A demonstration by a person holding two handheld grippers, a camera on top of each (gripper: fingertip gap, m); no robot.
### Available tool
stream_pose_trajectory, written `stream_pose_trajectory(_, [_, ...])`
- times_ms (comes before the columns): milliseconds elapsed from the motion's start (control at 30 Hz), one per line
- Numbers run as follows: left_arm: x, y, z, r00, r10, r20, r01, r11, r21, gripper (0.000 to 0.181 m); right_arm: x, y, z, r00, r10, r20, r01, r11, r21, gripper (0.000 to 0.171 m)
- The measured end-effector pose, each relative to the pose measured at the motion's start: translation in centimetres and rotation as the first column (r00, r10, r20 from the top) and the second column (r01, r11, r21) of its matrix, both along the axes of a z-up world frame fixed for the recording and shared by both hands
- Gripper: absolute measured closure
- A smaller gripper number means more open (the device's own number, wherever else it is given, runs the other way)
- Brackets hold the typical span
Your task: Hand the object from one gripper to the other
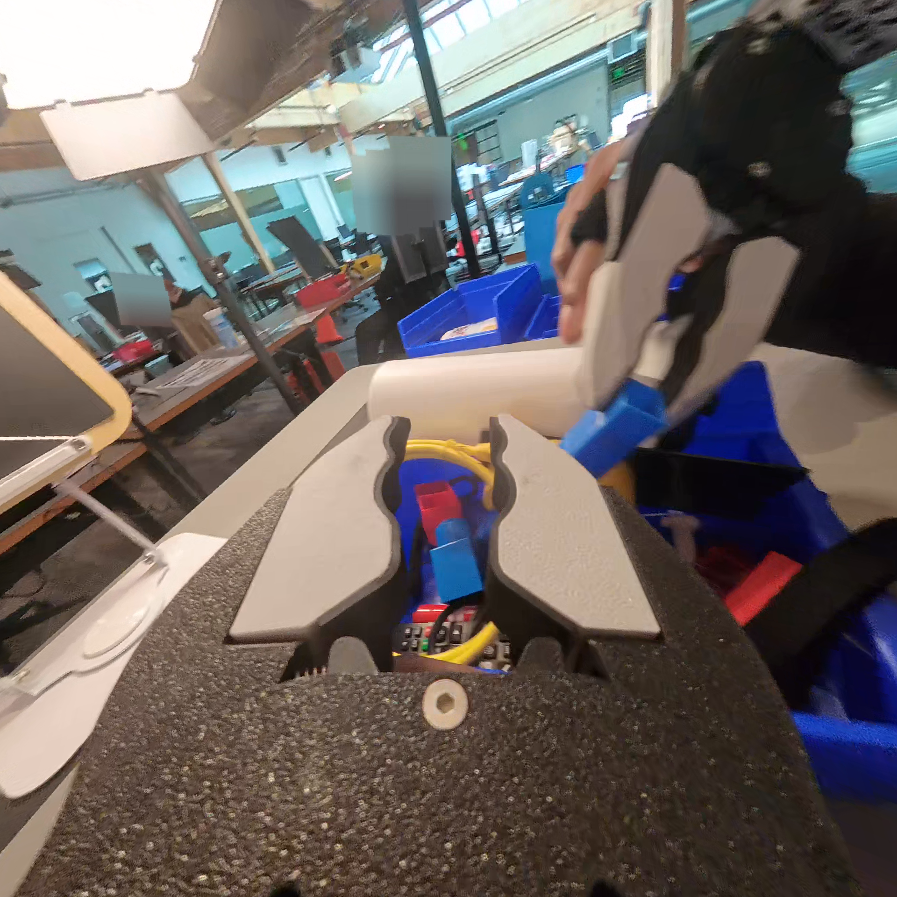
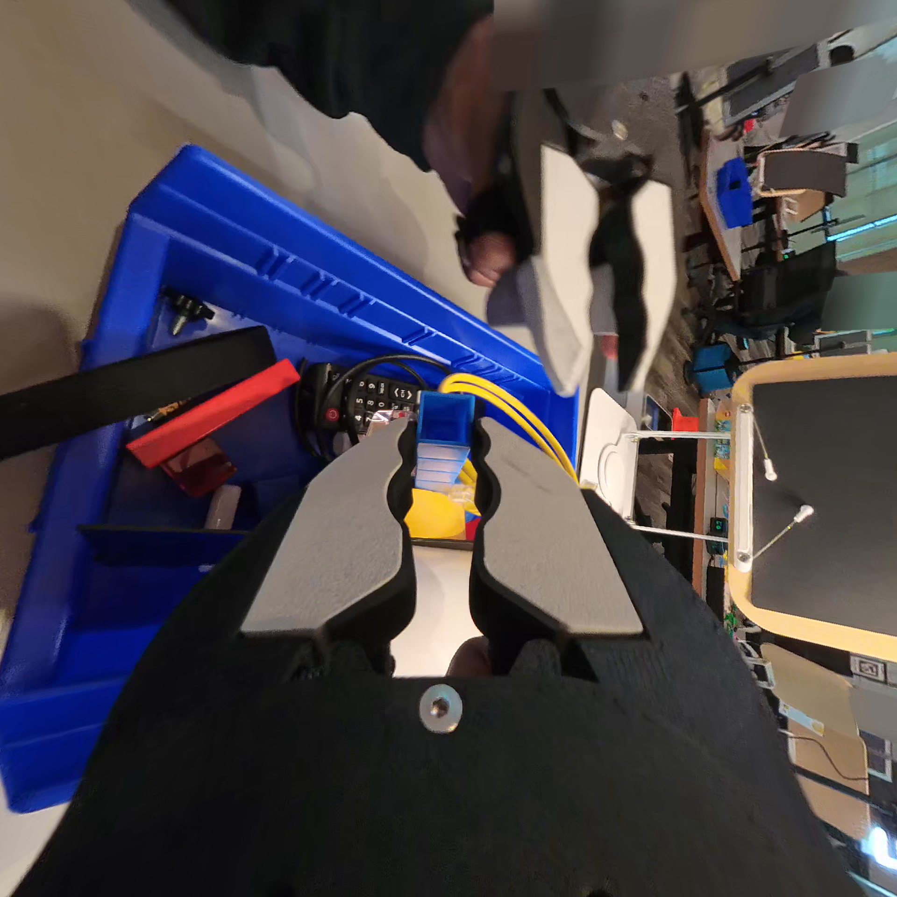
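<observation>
Two tools: right tool (image 2: 444,439) pinching blue rectangular plastic block (image 2: 444,427), long axis pointing forward toward left tool (image 1: 449,451), spread, empty.

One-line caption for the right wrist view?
Right tool grips a blue block above a cluttered blue bin; left tool open nearby.

Right gripper (image 1: 645,388) motion-blurred; its jaws hide the blue block's (image 2: 444,439) rear
</observation>
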State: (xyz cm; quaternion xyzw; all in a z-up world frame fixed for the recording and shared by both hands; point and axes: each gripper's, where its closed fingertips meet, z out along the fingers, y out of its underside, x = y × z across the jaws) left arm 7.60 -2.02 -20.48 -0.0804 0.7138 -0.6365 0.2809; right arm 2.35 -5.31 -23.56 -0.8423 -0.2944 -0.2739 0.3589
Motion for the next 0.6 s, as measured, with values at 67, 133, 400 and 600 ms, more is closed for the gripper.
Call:
stream_pose_trajectory(67, [-2.5, -0.2, -0.5, 0.996, -0.088, -0.005, 0.088, 0.996, -0.002, 0.144, 0.0, 0.1, 0.7, 1.0, -0.014, -0.011, 0.014, 0.999, 0.043, 0.15])
stream_pose_trajectory(133, [-4.3, -0.6, -1.5, 0.99, -0.143, -0.014, 0.143, 0.989, 0.026, 0.141, 0.0, 0.3, 1.3, 0.999, -0.03, -0.021, 0.031, 0.997, 0.07, 0.15])
stream_pose_trajectory(400, [-4.2, -2.4, -3.3, 0.997, -0.066, 0.041, 0.059, 0.988, 0.14, 0.128, -1.5, 1.6, 4.7, 0.998, 0.004, -0.056, 0.003, 0.99, 0.138, 0.15])
stream_pose_trajectory(600, [-3.0, -2.1, -3.4, 0.999, -0.008, 0.047, 0.002, 0.991, 0.137, 0.141, -2.4, 2.6, 6.9, 0.995, 0.058, -0.079, -0.044, 0.985, 0.169, 0.15])
